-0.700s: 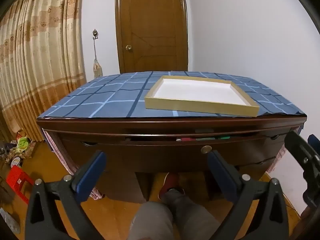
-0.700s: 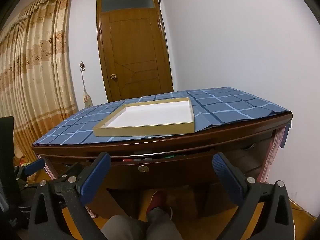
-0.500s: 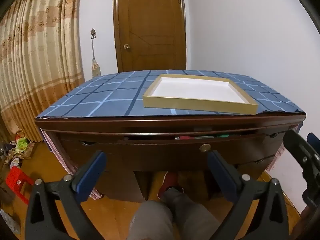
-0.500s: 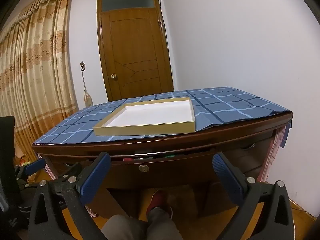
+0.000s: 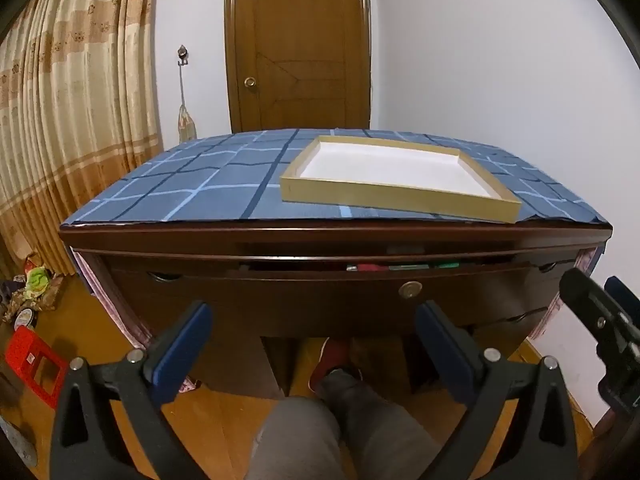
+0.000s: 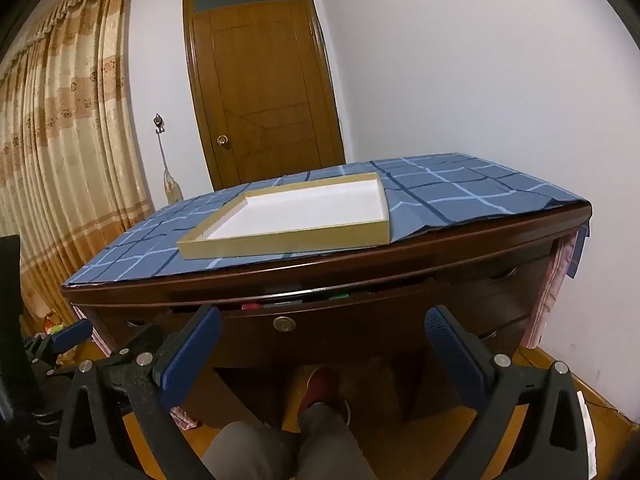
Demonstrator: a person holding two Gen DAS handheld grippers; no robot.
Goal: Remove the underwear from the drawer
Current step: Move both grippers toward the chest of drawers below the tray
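Observation:
A dark wooden desk has a wide centre drawer [image 5: 320, 292] with a round lock [image 5: 410, 290]; the drawer also shows in the right wrist view [image 6: 320, 320]. It stands slightly ajar, with red and green things [image 5: 400, 267] in the gap. No underwear is visible. My left gripper [image 5: 312, 344] is open and empty, in front of the drawer and a little below it. My right gripper [image 6: 320, 344] is open and empty at about the same height, apart from the drawer front.
A shallow tan tray [image 5: 396, 176] with a white inside lies on the blue checked cloth [image 5: 200, 188] on the desk top. The person's knee [image 5: 332, 432] and red shoe [image 5: 332, 360] are under the desk. A red stool [image 5: 32, 368] stands at left. Side drawers [image 6: 504, 280] are at right.
Both grippers have shifted only slightly; the left view has crept a little closer to the desk. Nothing was taken hold of or opened.

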